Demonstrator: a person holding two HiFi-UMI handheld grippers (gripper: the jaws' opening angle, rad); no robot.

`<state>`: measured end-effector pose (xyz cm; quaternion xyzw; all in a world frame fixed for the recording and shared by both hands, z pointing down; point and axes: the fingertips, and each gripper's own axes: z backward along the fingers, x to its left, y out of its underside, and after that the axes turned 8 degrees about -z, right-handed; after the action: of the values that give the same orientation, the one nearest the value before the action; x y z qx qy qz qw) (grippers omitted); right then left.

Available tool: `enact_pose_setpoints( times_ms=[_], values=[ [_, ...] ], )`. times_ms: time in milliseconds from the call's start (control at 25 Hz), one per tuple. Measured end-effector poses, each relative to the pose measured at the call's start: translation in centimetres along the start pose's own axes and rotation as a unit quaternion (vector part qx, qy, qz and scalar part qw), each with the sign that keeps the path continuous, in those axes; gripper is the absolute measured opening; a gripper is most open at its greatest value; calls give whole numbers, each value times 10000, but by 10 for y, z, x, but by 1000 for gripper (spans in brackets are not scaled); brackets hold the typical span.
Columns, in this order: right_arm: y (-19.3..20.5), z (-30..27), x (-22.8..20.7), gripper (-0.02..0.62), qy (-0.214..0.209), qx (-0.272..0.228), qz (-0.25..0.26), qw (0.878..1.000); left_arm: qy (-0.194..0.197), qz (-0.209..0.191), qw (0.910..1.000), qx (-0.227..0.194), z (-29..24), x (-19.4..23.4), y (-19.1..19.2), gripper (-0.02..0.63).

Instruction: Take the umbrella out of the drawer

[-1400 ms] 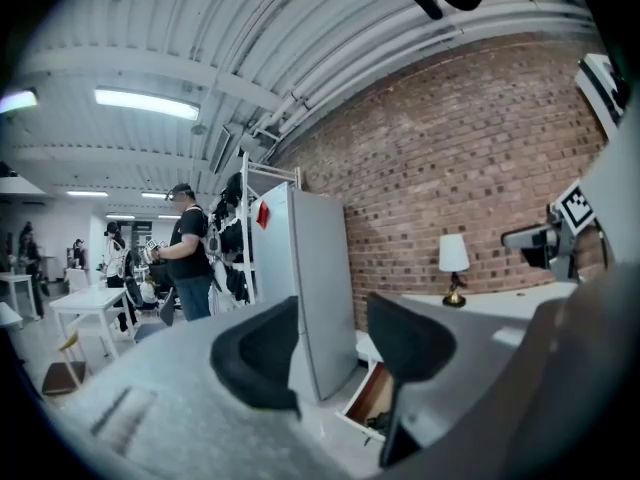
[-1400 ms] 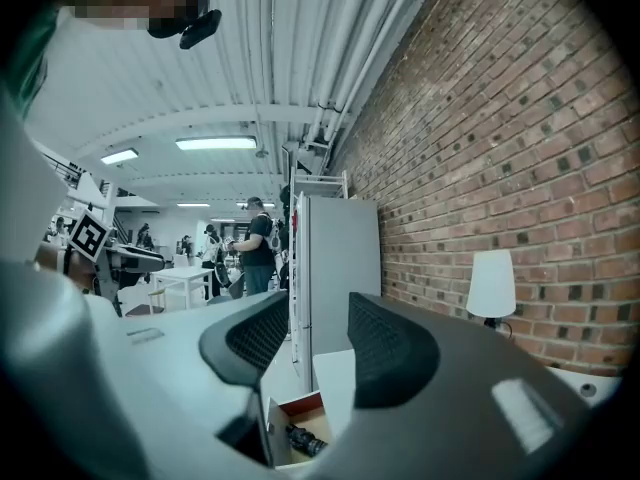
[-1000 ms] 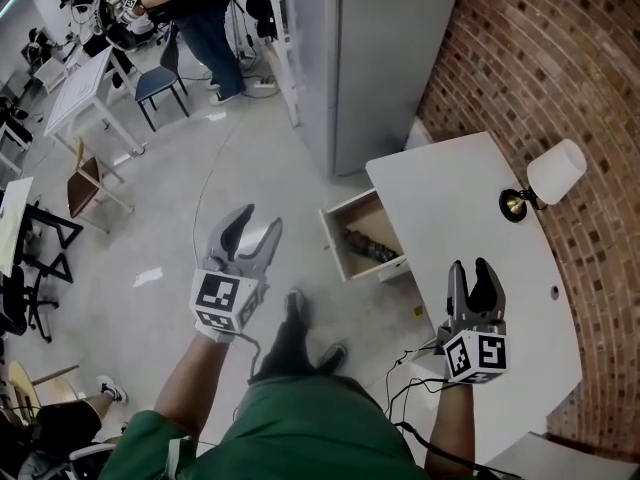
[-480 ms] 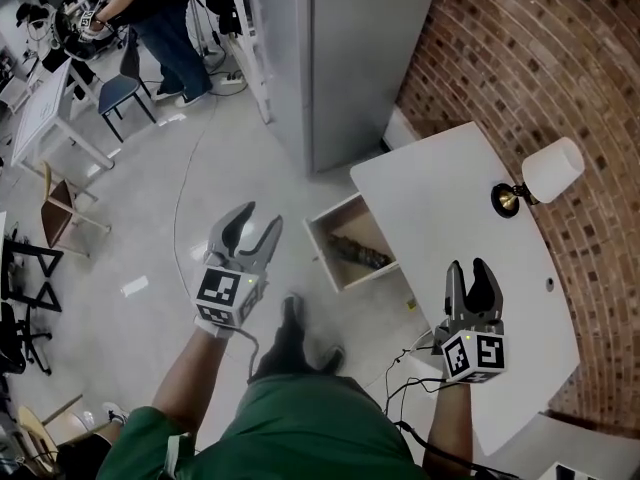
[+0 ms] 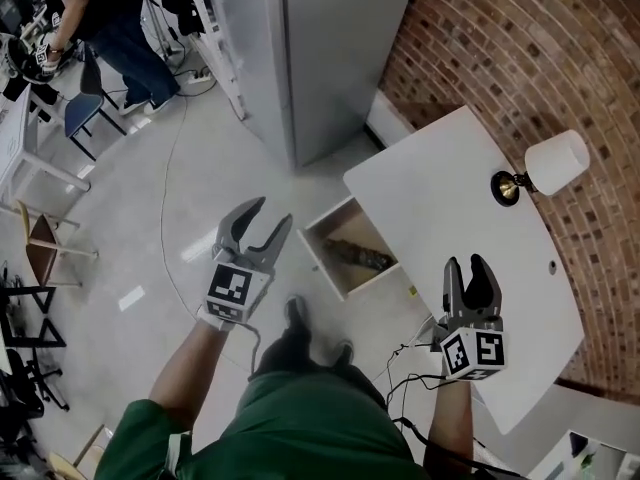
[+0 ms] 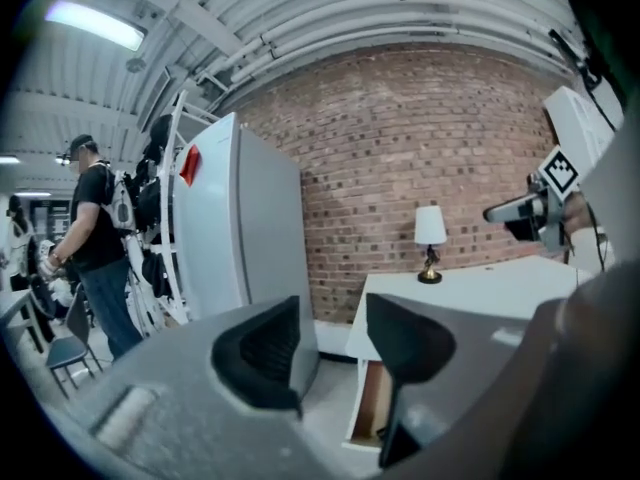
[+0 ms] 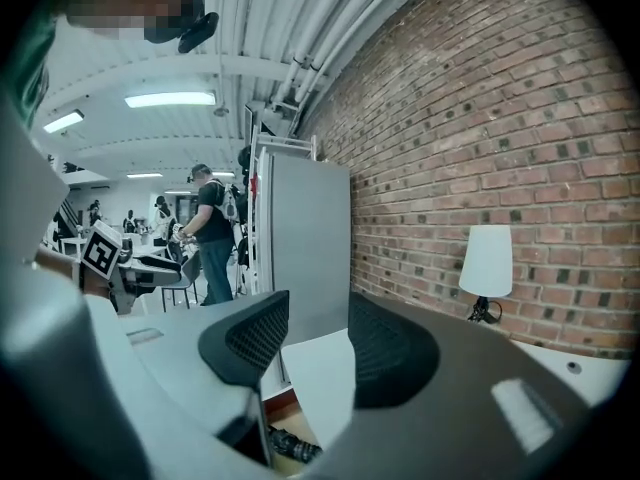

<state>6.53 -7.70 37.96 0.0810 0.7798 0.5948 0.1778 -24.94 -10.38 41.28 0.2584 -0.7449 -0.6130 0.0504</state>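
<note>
Umbrella in open drawer; left claw and right claw both apart, empty.

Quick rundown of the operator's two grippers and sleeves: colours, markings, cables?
The left gripper and right gripper have grey curved jaws with black textured pads, and each has a white cube with black square markers at its base. Thin dark cables trail from them. The person wears a green short-sleeved top.
</note>
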Motion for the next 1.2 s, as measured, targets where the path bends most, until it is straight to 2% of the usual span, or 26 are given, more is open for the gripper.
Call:
enact_pose_setpoints(
  times_ms=[120,240,360,440,560,720,920,1200],
  values=[
    [11,-12,-3,169,157,126,-118,9997,359,-133,9993,-26,-27,-8,19,213],
    [21,-18,-9,169,318,213,-203,9991,781,-299,9964,122,-55,-25,42,215],
    [34,-22,-17,169,425,305,-258,9983,1226,-548,9904,336,-78,-48,68,212],
    [45,-26,-26,169,457,367,-319,9978,1574,-762,9832,529,-93,-69,90,212],
    [65,-34,-44,169,453,466,-486,9967,2076,-1168,9675,850,-117,-104,121,225],
    [85,-44,-70,169,324,591,-696,9953,2539,-1751,9439,1180,-143,-154,153,225],
    [99,-57,-96,169,318,582,-775,9948,3052,-2118,9175,1421,-168,-201,192,225],
    [139,-61,-133,169,423,884,-918,9909,3854,-2677,8640,1822,-206,-278,265,244]
  ],
)
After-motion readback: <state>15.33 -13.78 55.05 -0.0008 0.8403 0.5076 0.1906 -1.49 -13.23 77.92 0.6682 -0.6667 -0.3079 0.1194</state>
